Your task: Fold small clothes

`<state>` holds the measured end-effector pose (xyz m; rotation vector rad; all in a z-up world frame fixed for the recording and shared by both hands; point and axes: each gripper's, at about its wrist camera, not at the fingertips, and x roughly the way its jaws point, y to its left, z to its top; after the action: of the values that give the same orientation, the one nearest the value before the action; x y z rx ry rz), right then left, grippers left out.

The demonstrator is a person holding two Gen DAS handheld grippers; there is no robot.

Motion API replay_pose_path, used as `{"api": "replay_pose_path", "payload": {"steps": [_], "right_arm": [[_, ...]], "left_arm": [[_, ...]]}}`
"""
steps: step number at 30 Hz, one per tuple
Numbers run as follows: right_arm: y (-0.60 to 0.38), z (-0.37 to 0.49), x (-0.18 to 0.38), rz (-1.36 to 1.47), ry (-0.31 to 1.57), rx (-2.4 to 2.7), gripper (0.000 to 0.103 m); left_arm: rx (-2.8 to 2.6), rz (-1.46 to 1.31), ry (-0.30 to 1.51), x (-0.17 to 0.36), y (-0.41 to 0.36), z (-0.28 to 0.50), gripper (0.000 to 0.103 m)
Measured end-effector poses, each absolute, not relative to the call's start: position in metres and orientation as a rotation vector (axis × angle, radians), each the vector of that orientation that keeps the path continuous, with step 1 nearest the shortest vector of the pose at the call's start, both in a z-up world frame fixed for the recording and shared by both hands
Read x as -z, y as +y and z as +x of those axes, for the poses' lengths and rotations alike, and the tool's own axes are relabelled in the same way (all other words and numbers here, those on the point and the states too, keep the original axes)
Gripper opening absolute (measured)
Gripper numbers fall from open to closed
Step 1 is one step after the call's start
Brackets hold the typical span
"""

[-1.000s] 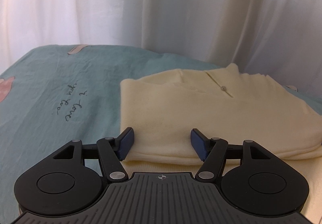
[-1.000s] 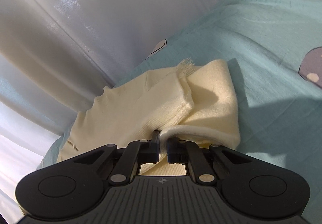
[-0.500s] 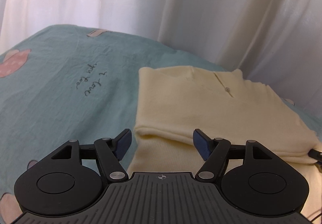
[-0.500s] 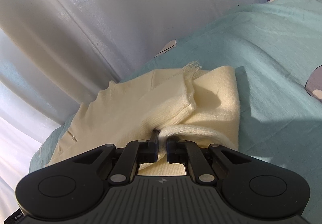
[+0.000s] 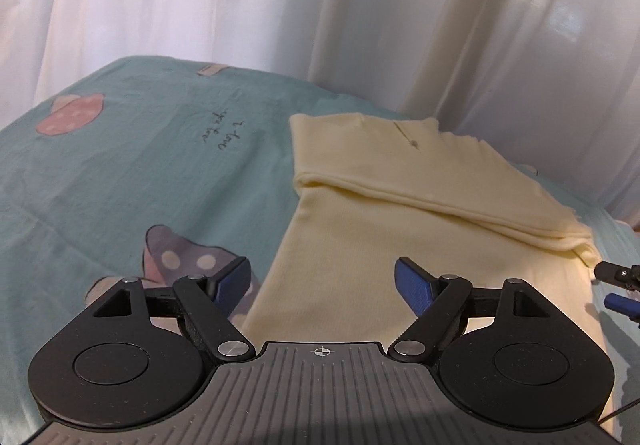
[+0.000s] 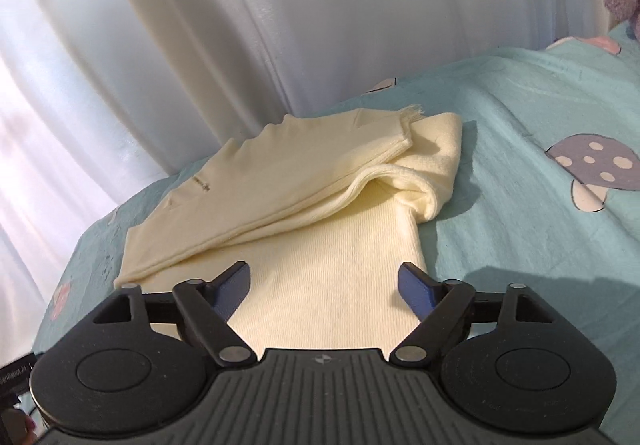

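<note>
Both tools are hanging with blue pads spread wide, gripping nothing. The left gripper (image 5: 322,279) is hovering over the near left edge of the pale yellow knitted garment (image 5: 400,213); the right gripper (image 6: 324,281) is hovering over its near ribbed panel (image 6: 332,281). Beyond the pads, a folded-over upper layer (image 6: 260,173) is lying across the garment. The teal mushroom-print bedsheet (image 5: 120,173) is spreading underneath, and white curtains (image 6: 320,5) are hanging behind.

Right hand-held gripper (image 6: 323,281) gapes wide above cream sweater (image 6: 280,181); sweater lies folded on teal bedsheet (image 6: 520,117).
</note>
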<state>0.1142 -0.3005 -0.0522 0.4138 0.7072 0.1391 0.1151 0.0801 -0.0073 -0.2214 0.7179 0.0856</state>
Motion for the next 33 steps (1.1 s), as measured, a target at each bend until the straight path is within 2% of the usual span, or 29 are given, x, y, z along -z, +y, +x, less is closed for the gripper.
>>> {"api": "replay_pose_path", "payload": {"steps": [2,11,15,33], "right_arm": [[-0.304,0.091,0.048,0.397,0.69,-0.17,0.097],[-0.323,0.044,0.063,0.452,0.816,-0.171,0.098],[-0.314,0.047,0.066,0.471,0.851,-0.208,0.098],[-0.259,0.092,0.069,0.388,1.048,-0.227,0.099]], "left_arm": [[-0.102,-0.225,0.708,0.001,0.084,0.099,0.085],[-0.196,-0.288,0.675,-0.027,0.116,0.052,0.085],[-0.182,-0.296,0.66,-0.031,0.114,0.044,0.088],[-0.057,-0.254,0.712,-0.003,0.079,0.024,0.091]]}}
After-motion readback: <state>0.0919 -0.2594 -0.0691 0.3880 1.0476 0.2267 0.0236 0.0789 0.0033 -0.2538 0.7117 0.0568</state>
